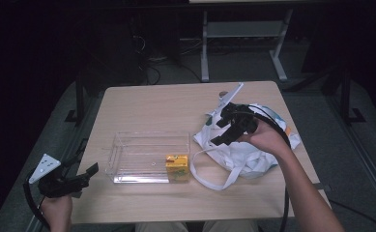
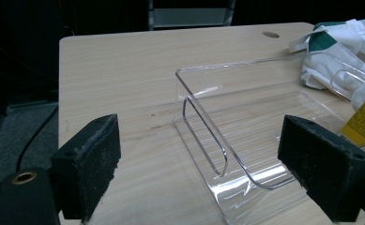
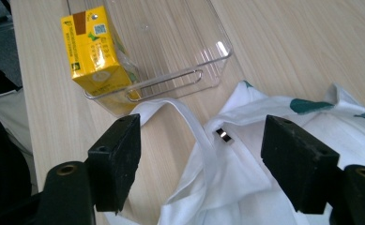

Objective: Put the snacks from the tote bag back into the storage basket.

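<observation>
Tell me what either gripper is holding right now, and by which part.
Nothing. The left gripper and the right gripper both stand open, the right one over the white bag.

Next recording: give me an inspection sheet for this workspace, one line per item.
Surface: light wooden table, round hole near far edge.
Job's things: white cloth bag with green print, straps loose; clear plastic bin holding a yellow drink carton in its corner nearest the bag.
Clutter: nothing seen.
Grippers: left gripper open, empty, facing the bin; right gripper open, empty, over the bag.
Cables: black cable from the right gripper.
Surroundings: dark room, grey floor, white table frame beyond.
</observation>
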`<control>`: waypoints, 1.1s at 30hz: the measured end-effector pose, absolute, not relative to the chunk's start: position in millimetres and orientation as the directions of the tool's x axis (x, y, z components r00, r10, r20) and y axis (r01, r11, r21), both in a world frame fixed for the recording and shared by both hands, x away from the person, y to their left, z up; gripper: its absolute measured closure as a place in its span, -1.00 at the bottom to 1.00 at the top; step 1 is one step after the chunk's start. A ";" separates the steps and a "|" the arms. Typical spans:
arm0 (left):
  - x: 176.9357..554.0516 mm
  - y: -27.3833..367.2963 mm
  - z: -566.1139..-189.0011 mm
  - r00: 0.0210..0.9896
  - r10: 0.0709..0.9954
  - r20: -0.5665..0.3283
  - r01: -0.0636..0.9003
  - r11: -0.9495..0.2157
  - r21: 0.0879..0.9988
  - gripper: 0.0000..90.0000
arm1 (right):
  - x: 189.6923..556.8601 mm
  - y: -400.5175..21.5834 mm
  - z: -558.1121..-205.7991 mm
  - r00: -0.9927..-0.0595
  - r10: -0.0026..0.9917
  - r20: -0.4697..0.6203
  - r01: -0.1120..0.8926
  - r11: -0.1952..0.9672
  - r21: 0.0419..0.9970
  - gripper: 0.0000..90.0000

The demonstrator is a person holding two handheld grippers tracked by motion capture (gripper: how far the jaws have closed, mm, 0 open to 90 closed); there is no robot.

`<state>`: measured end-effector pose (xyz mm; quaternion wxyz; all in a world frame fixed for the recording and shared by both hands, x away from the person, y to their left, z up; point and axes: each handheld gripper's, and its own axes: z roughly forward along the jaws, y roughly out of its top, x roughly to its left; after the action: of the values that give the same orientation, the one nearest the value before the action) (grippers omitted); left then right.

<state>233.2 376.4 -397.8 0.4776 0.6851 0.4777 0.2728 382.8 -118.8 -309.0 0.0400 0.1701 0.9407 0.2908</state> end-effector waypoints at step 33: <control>233.6 375.1 -398.7 0.392 0.916 -0.088 0.403 -0.085 0.911 -0.71 | 372.6 -175.5 -323.7 -0.893 0.450 0.014 0.373 0.722 0.582 -0.40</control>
<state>233.6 375.1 -398.7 0.4754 0.6854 0.4812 0.2697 372.6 -175.5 -323.7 0.0643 0.2221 0.9258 0.2990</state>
